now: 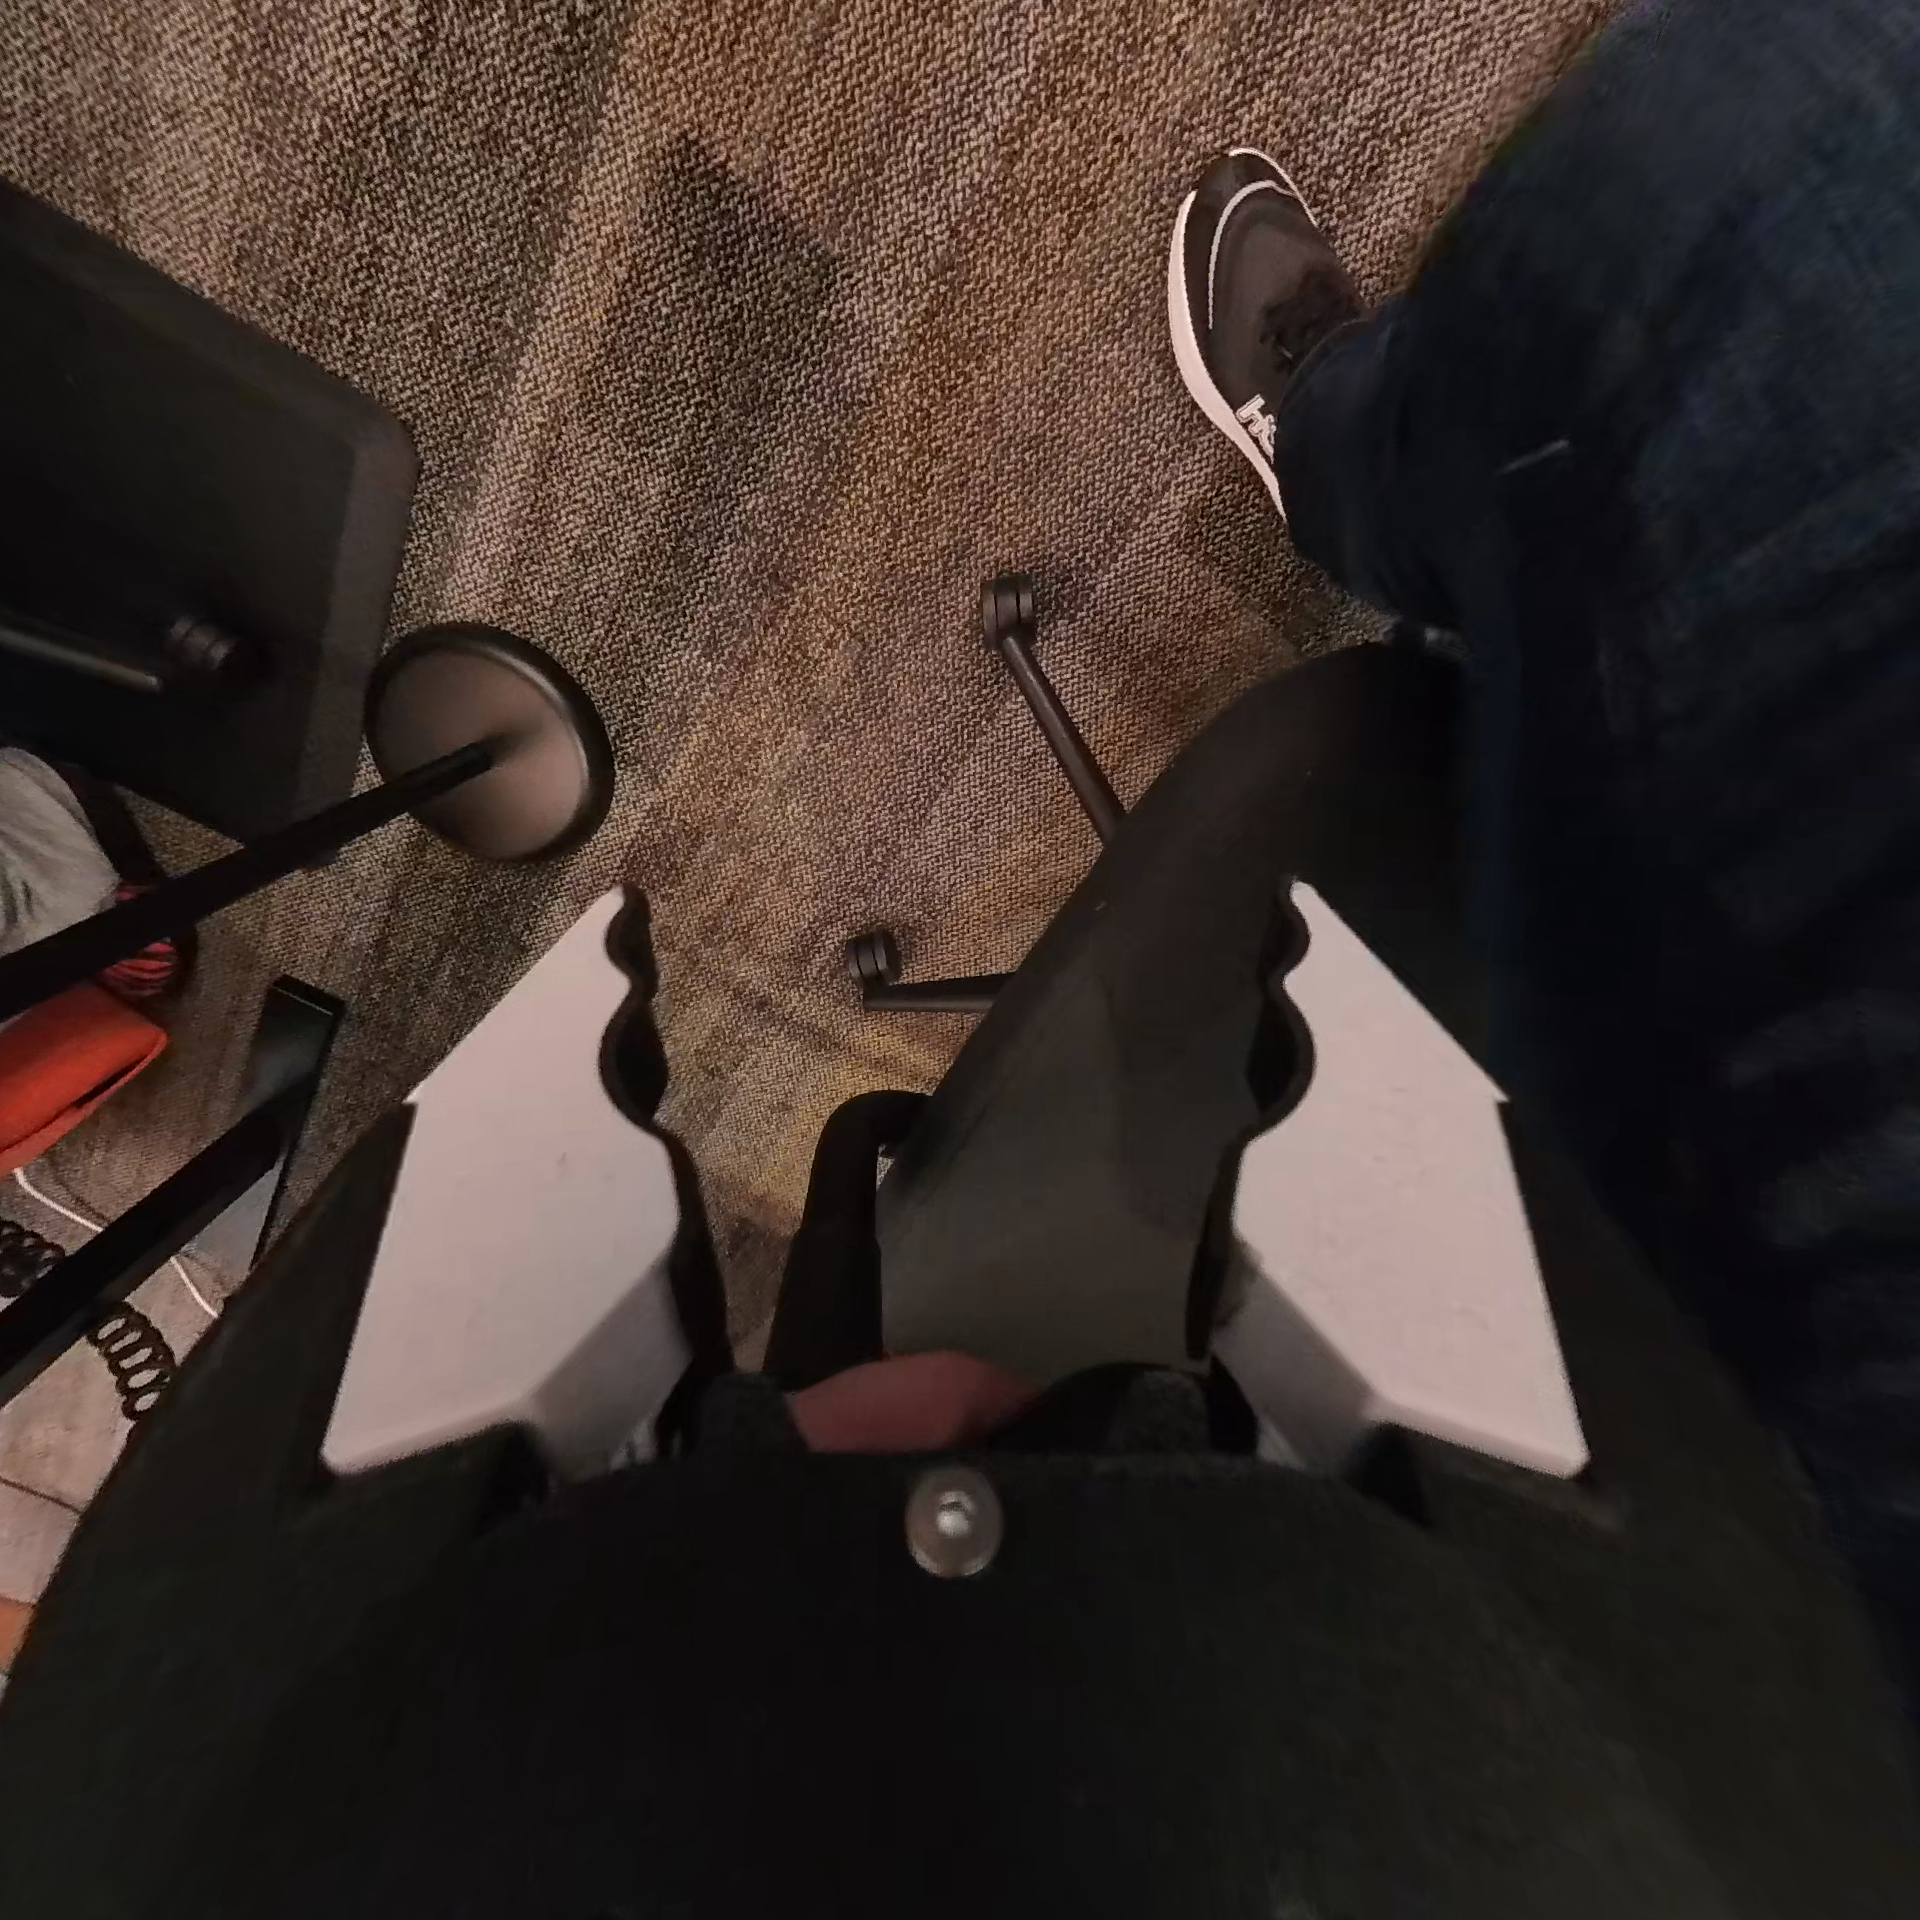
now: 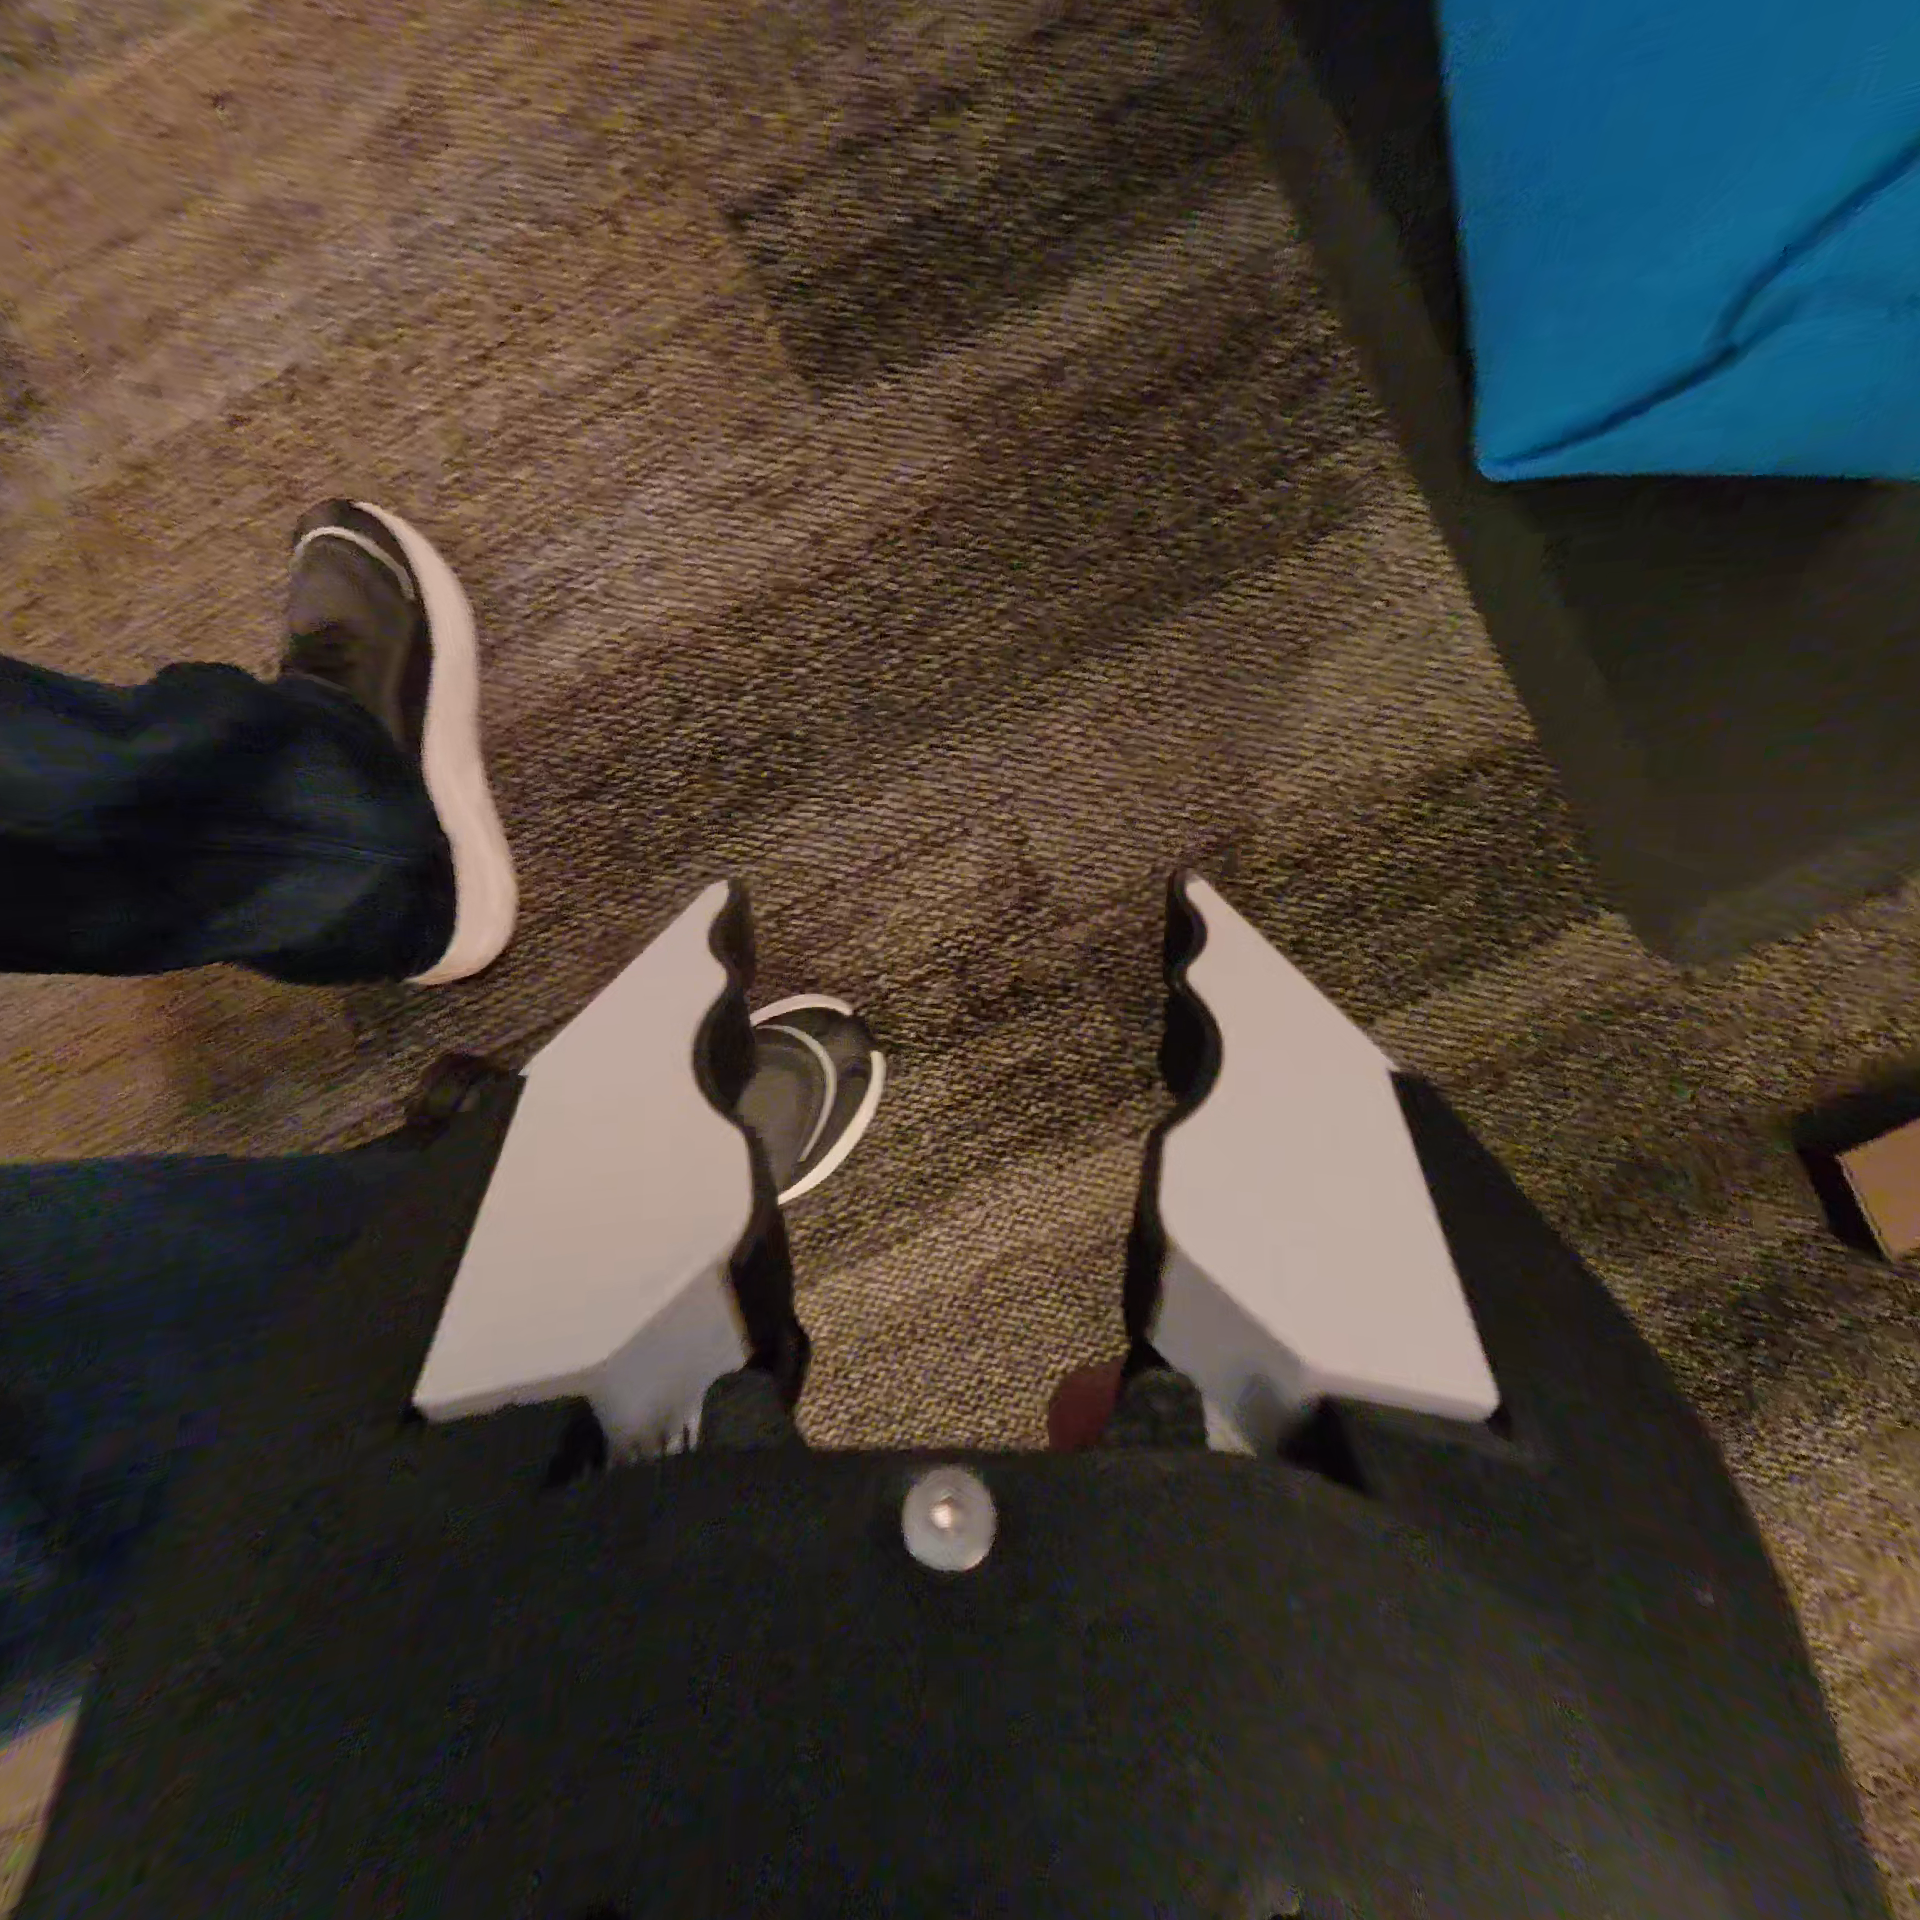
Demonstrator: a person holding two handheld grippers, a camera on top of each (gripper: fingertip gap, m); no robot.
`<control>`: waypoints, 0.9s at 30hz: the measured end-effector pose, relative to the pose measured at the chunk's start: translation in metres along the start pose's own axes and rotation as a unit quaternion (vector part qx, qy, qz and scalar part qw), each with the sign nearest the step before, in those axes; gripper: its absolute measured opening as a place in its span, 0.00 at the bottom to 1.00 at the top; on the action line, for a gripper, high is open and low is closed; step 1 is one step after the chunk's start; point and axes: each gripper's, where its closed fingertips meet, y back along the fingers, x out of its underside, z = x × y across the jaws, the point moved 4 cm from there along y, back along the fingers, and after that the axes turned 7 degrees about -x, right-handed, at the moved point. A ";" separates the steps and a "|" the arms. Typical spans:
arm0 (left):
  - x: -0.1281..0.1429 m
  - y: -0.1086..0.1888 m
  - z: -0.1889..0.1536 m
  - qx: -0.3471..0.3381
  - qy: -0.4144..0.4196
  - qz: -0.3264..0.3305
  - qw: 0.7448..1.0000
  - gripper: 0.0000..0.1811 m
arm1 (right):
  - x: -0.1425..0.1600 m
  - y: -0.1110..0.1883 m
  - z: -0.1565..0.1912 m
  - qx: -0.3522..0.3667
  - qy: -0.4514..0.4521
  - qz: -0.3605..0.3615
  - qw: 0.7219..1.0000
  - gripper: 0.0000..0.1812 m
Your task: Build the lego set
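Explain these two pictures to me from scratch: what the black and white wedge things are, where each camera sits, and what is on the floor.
Each picture comes from a camera mounted on a hand-held two-finger gripper, looking forward along its fingers. The white wedges with wavy black edges are those fingers.

In the left wrist view, the left gripper is open and holds nothing. It points down at brown-grey patterned carpet. Below it are a black chair's seat edge and castor legs, a round black stand base, and a black shoe with a white sole under a dark blue trouser leg.

In the right wrist view, the right gripper is also open and empty, above the same carpet, beside a bright blue cushioned seat.

No lego pieces show in either view.
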 end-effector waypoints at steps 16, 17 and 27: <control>0.031 -0.017 0.026 0.051 0.066 -0.012 0.996 0.61 | -0.020 0.039 0.070 0.052 0.095 -0.134 0.985 0.43; 0.037 -0.019 0.033 0.055 0.076 -0.013 0.996 0.60 | -0.021 0.043 0.080 0.054 0.095 -0.147 0.983 0.43; 0.068 -0.001 0.054 0.008 0.060 -0.055 0.997 0.49 | -0.037 0.078 0.163 0.038 0.127 -0.153 0.979 0.42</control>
